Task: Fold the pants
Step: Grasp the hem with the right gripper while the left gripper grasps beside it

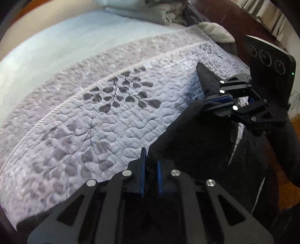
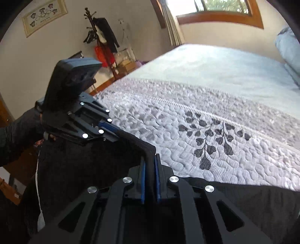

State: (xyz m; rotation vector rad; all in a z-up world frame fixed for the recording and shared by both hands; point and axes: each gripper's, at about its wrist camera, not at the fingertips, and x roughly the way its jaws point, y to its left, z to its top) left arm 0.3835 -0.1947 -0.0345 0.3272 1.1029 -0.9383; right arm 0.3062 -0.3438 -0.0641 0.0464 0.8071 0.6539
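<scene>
Your left tool is clamped on the black pants at lower centre; your right tool grips the same waistband edge. The pants hang raised above the quilted bed.

A quilted leaf-patterned mattress carries black pants at its near edge.

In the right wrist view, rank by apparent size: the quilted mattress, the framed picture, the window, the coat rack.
1. quilted mattress, largest by far
2. window, cut off by the frame edge
3. coat rack
4. framed picture
The last two look close; distance makes it unsure.
</scene>
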